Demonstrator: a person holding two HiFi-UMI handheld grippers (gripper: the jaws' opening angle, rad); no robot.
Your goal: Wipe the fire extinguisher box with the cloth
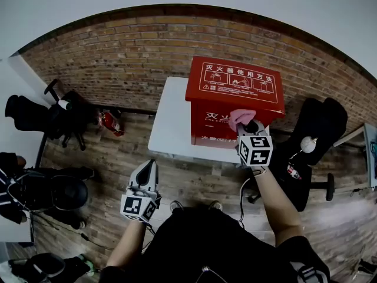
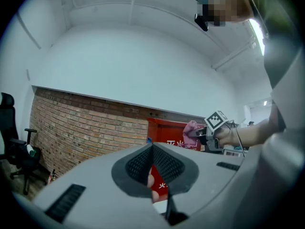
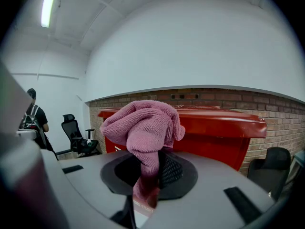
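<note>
A red fire extinguisher box [image 1: 234, 102] with white print on its sloped lid stands on a white table [image 1: 171, 128] against the brick wall. My right gripper [image 1: 248, 124] is shut on a pink cloth [image 1: 240, 118], which bunches against the box's front face just under the lid. In the right gripper view the cloth [image 3: 145, 128] fills the jaws, with the red box [image 3: 224, 128] right behind it. My left gripper [image 1: 147, 171] hangs low in front of the table, away from the box, jaws shut and empty. The left gripper view shows the box [image 2: 171, 135] and cloth [image 2: 191, 131] ahead.
A black office chair [image 1: 315, 143] stands right of the table. At left are another black chair [image 1: 41, 114], a small red object [image 1: 111, 122] on the wooden floor, and dark bags [image 1: 56, 190]. A person [image 3: 34, 118] stands far off in the right gripper view.
</note>
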